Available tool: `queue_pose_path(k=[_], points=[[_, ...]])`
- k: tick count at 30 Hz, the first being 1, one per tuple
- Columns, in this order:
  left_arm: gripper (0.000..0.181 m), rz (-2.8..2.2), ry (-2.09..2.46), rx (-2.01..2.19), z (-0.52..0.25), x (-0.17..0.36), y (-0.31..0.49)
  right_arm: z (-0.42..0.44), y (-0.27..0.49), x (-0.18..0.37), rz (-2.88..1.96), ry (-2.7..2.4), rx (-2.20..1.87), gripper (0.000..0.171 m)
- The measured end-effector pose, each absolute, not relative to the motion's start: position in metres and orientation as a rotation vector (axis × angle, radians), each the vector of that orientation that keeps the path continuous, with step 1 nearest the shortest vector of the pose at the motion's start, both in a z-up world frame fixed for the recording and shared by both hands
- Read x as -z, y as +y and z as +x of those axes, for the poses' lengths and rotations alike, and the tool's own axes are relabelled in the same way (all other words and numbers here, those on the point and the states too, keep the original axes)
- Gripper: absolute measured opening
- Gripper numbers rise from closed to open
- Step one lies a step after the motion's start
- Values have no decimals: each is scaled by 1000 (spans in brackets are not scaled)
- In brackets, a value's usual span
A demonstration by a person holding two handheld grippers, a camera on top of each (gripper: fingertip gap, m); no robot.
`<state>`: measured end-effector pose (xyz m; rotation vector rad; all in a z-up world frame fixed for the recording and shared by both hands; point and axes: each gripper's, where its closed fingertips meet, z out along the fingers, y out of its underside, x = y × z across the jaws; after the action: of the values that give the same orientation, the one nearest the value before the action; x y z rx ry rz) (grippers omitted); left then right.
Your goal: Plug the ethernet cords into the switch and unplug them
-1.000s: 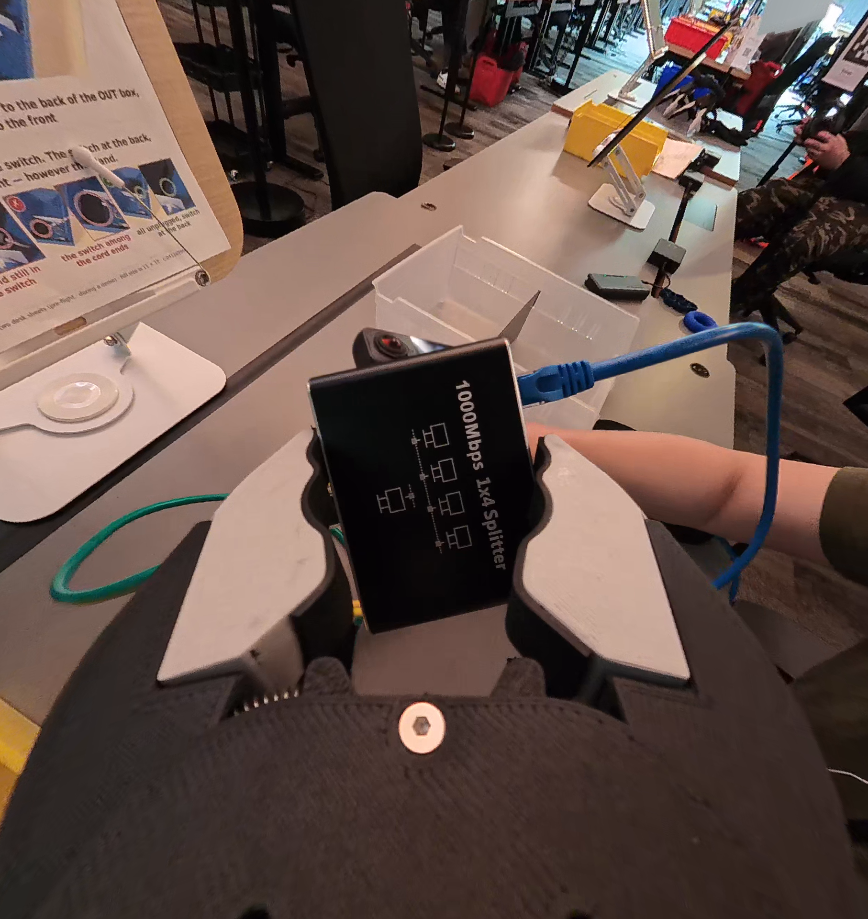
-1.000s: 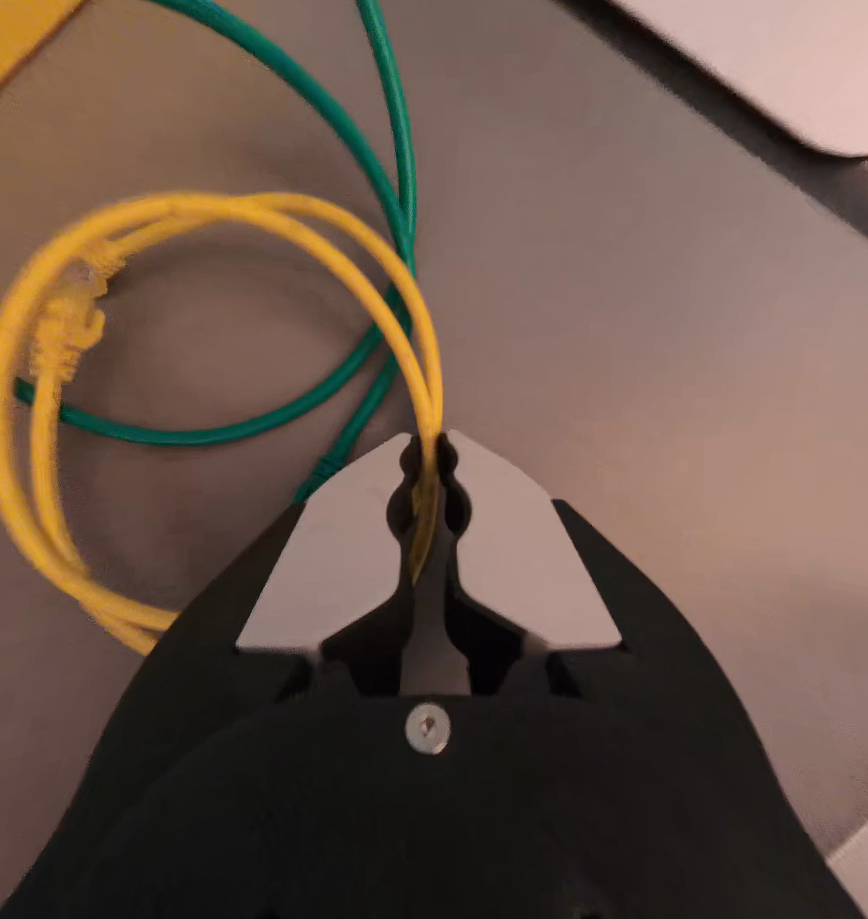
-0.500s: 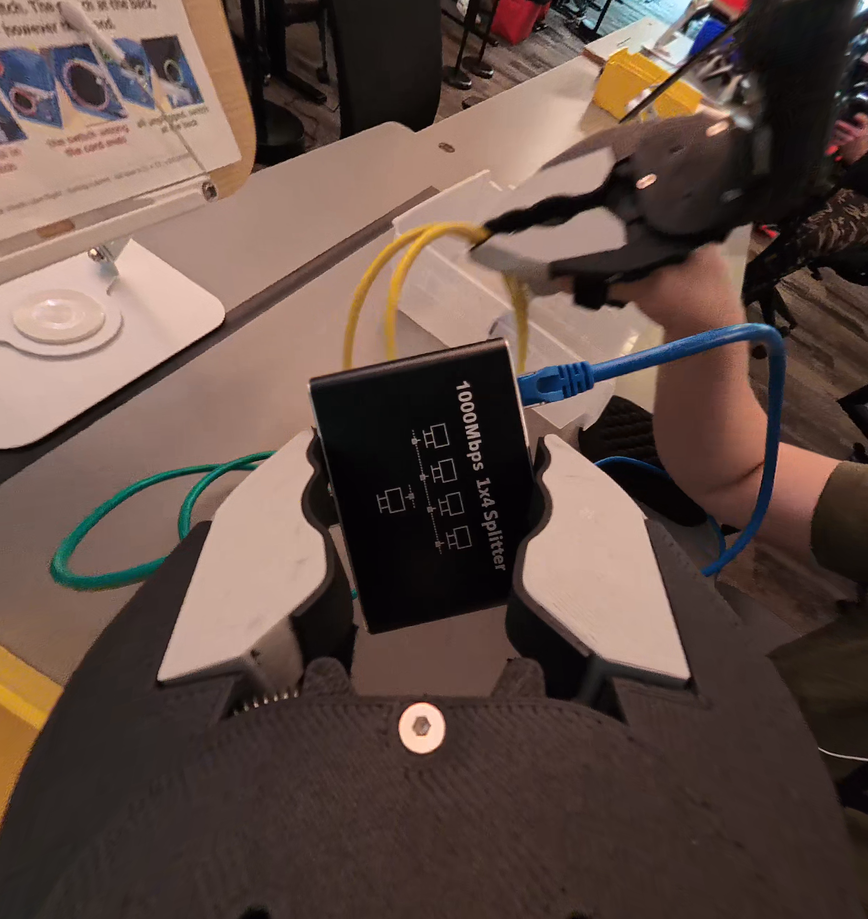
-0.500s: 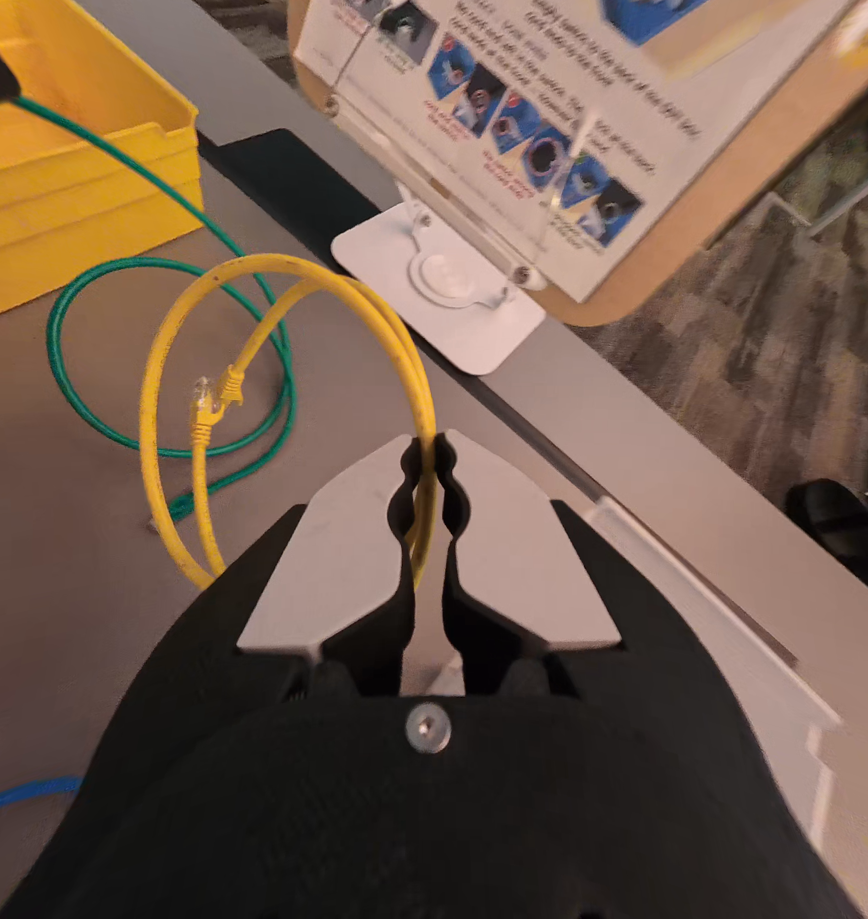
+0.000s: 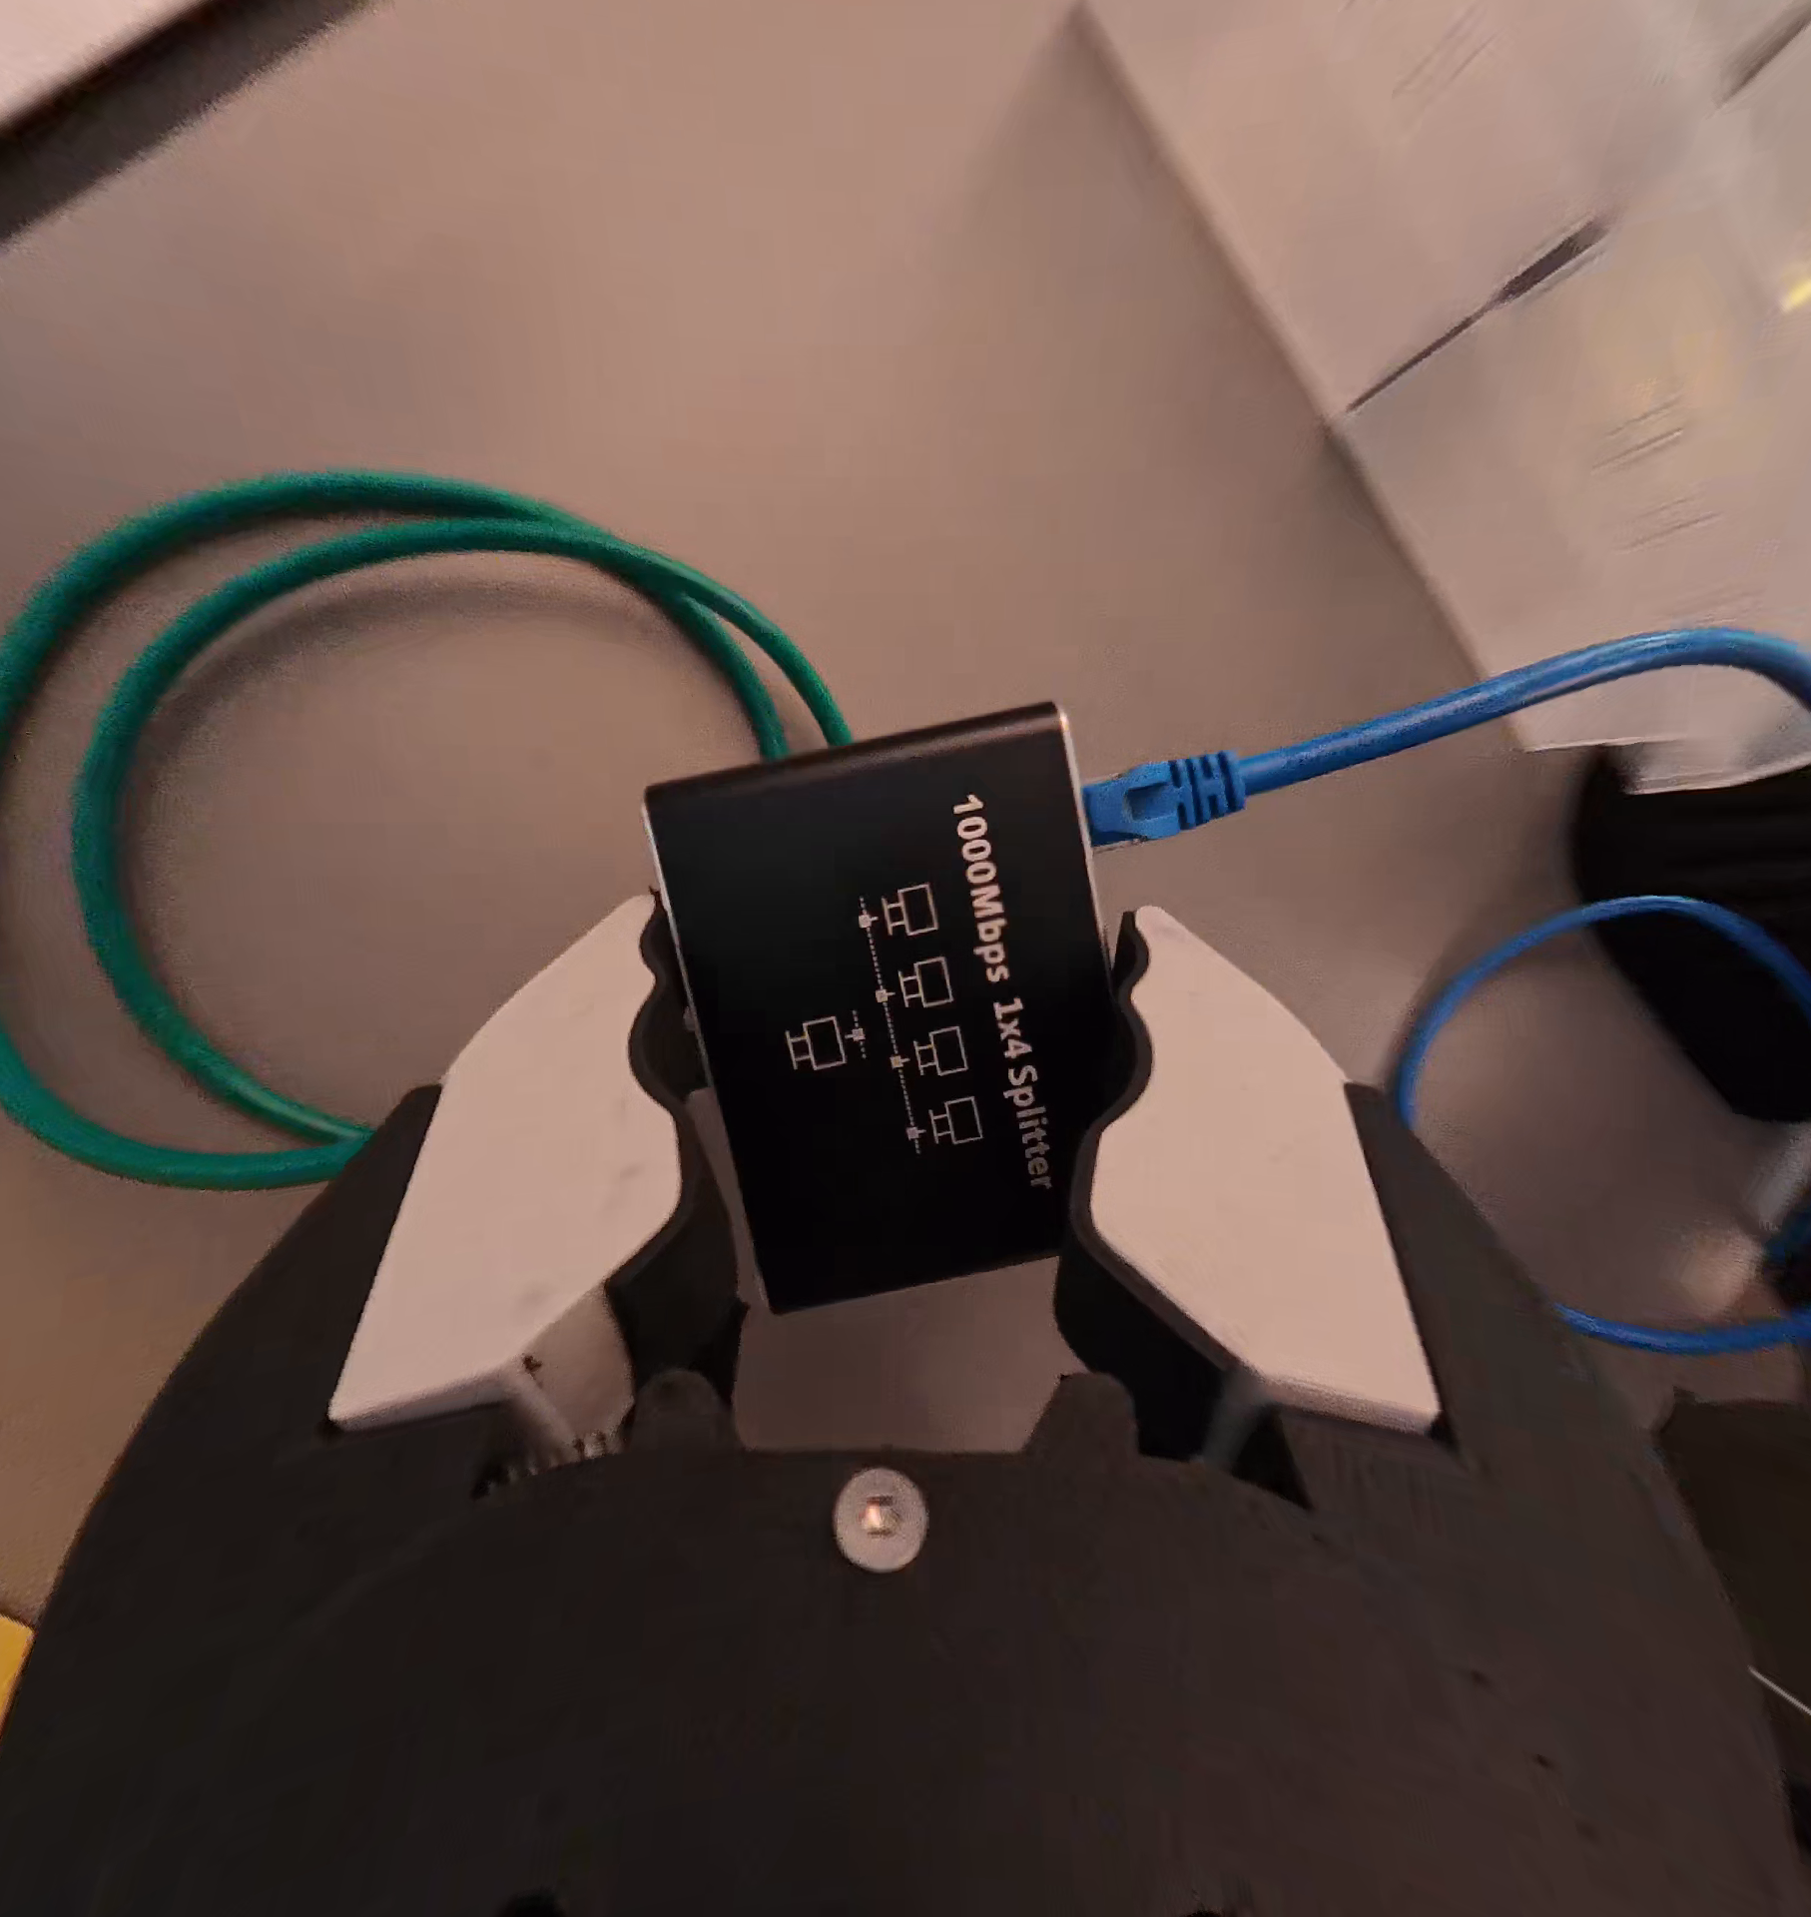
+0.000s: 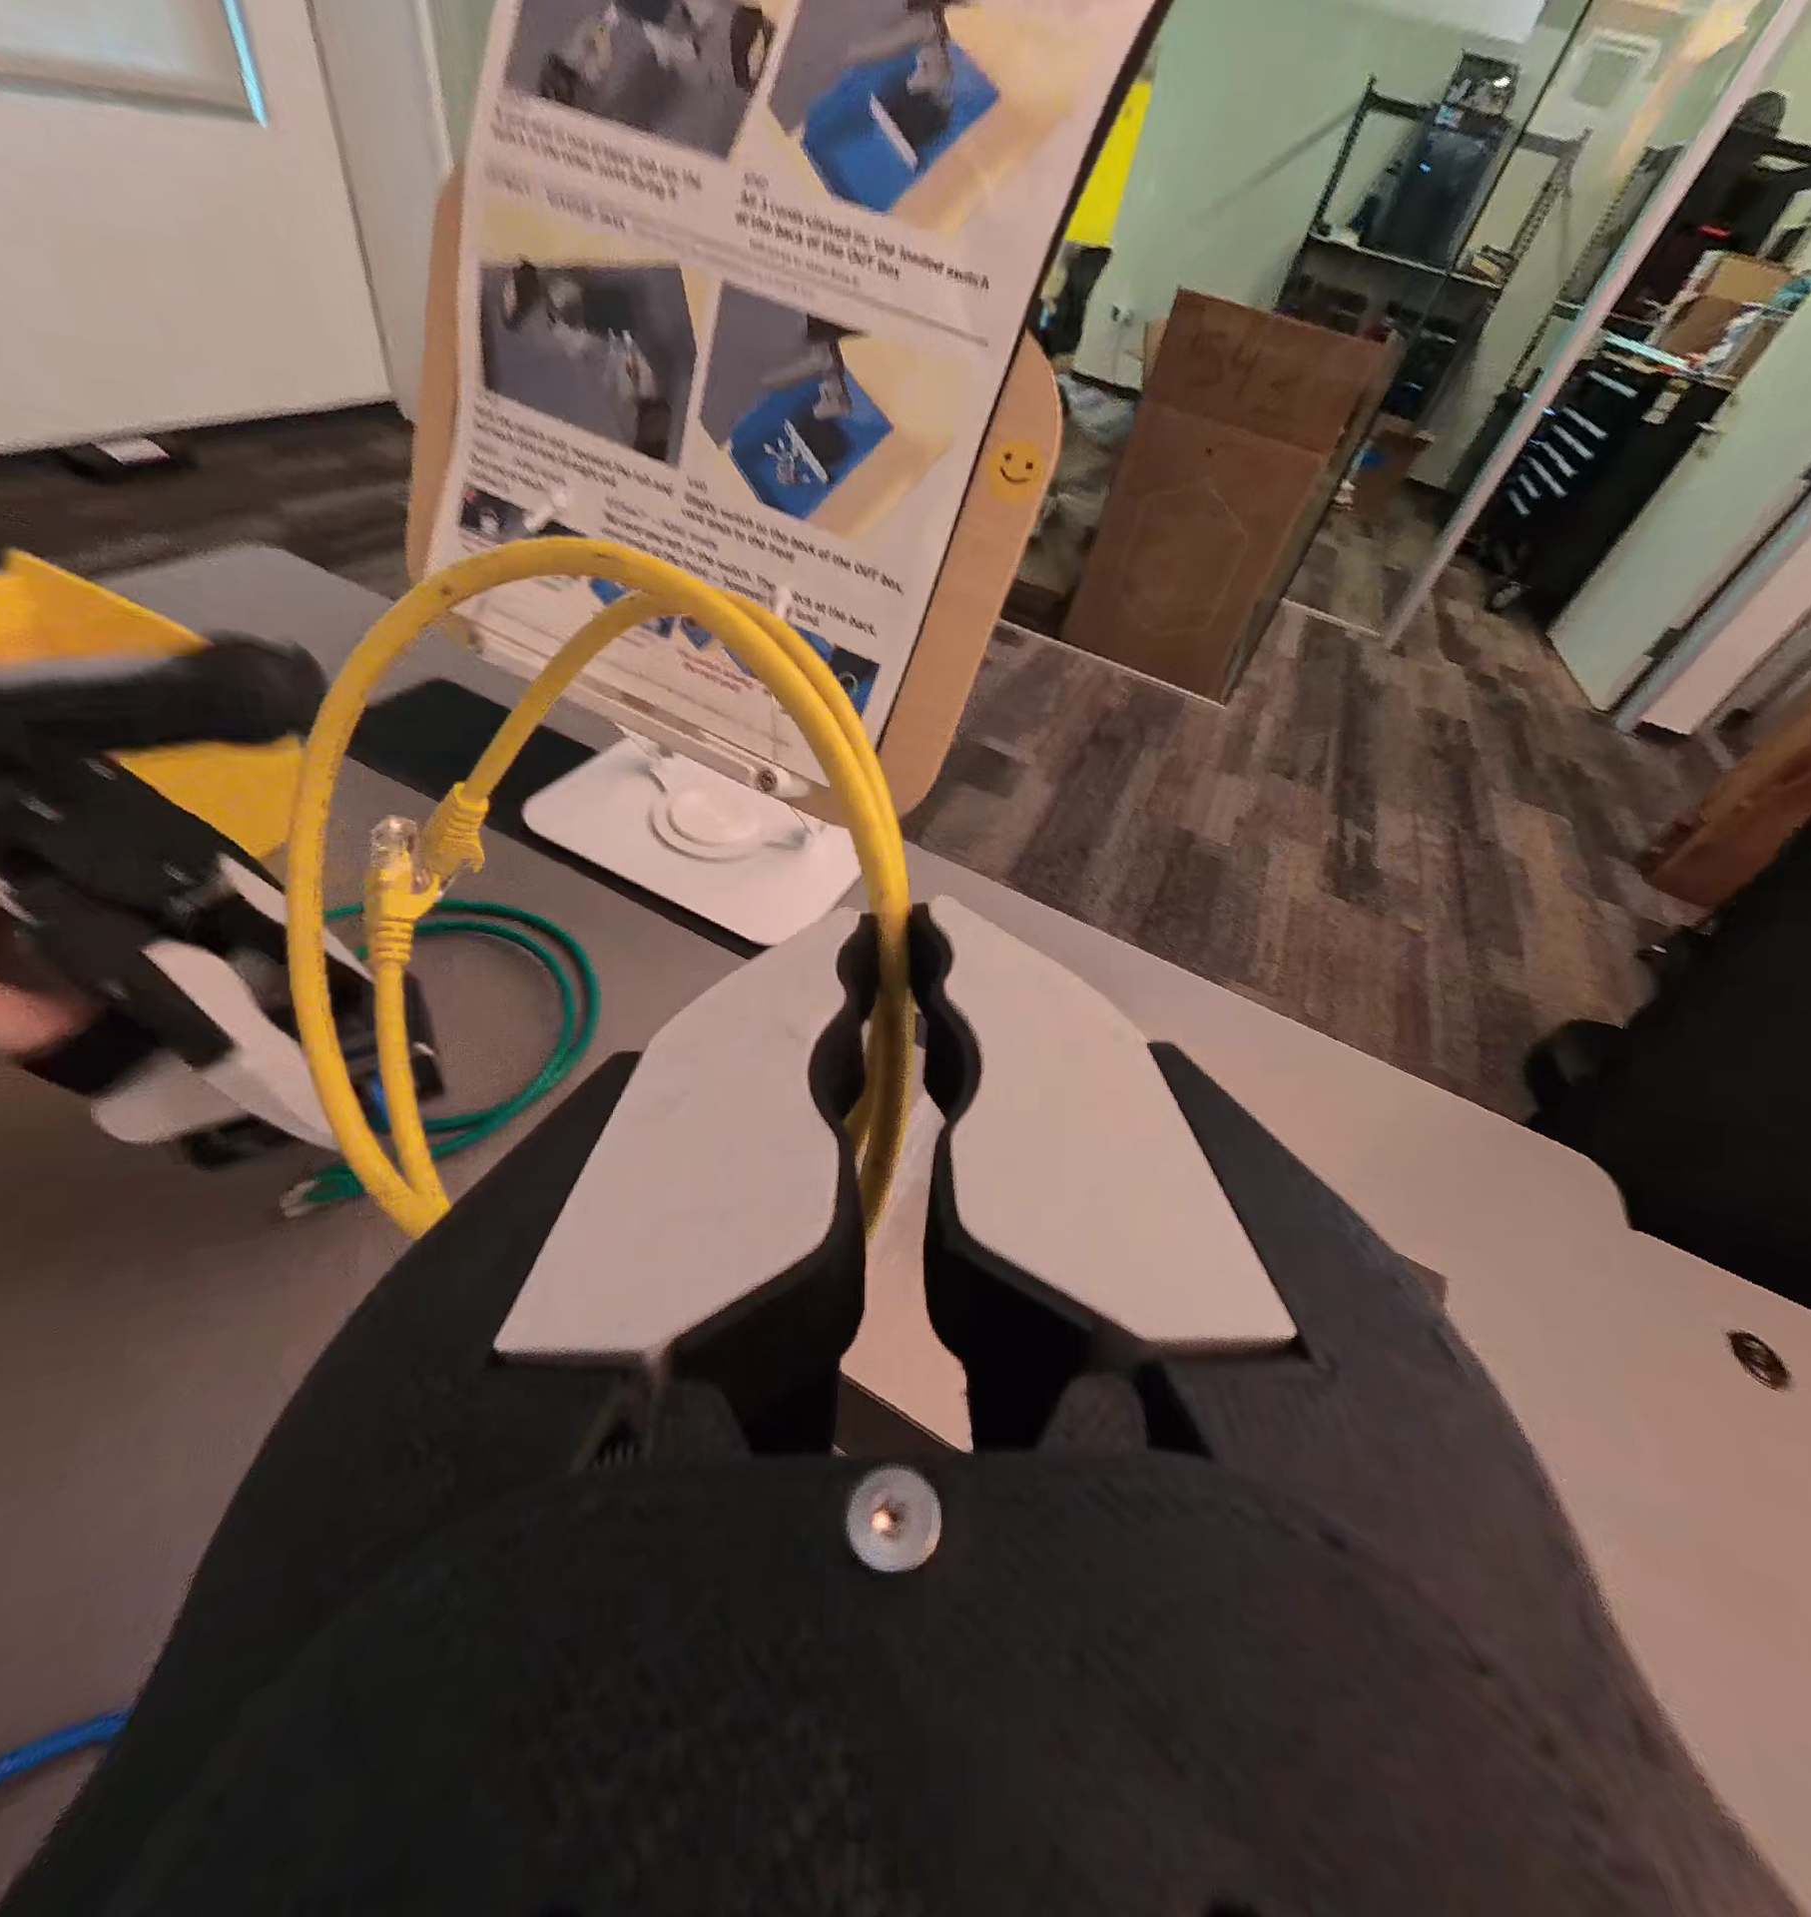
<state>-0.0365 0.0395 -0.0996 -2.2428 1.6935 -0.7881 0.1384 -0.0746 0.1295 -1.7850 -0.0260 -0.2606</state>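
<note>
My left gripper (image 5: 896,934) is shut on a black switch box (image 5: 881,996) and holds it over the grey table. A blue cord (image 5: 1399,742) is plugged into the switch's right side and loops down to the right. A green cord (image 5: 155,581) lies coiled on the table behind the switch. My right gripper (image 6: 886,923) is shut on a looped yellow cord (image 6: 590,565), held in the air with both its plugs (image 6: 414,861) hanging free. The left gripper (image 6: 165,975) also shows at the left of the right wrist view, low over the green cord (image 6: 569,996).
A clear plastic bin (image 5: 1503,311) stands at the back right of the table. A yellow bin (image 6: 82,633) is at the left. An instruction board on a white stand (image 6: 715,830) is behind the yellow cord. The table edge (image 6: 1399,1120) runs to the right. Left tips to right tips: about 30 cm.
The left gripper has tipped down toward the table with the switch. The right gripper has lifted the yellow cord up and swung it toward the instruction board.
</note>
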Motion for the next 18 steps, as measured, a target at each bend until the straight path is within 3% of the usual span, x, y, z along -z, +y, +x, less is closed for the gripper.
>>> queue_pose_path(k=[5,11,18], points=[[78,-2283,1776,694,-14,144,22,141,-81,-137,-1734,-18,169,7],[79,-2192,1800,752,-2,144,18,141,-86,-146,-1680,-34,116,6],[88,-2090,1586,1249,-4,72,24,113,-88,-162,-1555,-226,34,7]])
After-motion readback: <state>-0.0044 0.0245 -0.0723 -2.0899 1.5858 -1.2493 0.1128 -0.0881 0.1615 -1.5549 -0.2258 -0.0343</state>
